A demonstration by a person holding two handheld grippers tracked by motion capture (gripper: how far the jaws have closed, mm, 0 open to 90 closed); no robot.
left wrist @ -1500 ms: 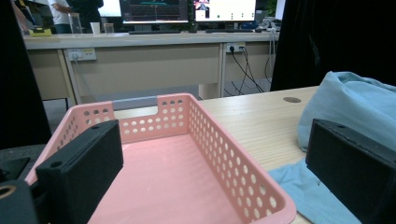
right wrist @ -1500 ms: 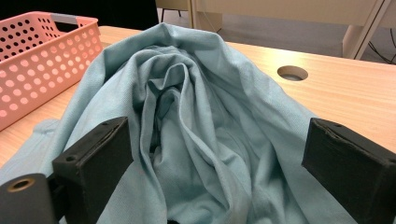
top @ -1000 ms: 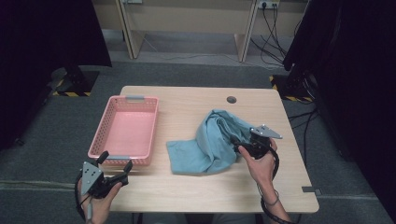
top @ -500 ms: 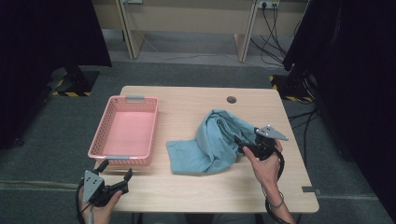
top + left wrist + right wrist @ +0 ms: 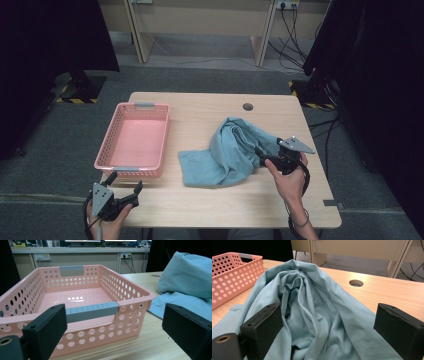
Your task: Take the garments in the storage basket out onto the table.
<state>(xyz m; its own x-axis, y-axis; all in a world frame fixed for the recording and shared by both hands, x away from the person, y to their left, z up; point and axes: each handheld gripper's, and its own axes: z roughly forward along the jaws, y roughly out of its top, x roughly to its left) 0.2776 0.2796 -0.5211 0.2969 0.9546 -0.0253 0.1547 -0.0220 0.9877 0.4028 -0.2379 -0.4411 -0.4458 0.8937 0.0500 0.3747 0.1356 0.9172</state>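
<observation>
The light-blue cloth (image 5: 231, 155) lies crumpled right of centre in the high view, its long axis running lower left to upper right. The right gripper (image 5: 264, 156) sits at its right edge — jaws spread wide, seemingly gripping nothing. The left gripper (image 5: 123, 189), also open and empty, waits lower left — far off, facing the pink basket (image 5: 113, 145).

Both tongs gape wide, the left tongs (image 5: 123, 192) low and near, the right tongs (image 5: 261, 156) seemingly angled inward.
</observation>
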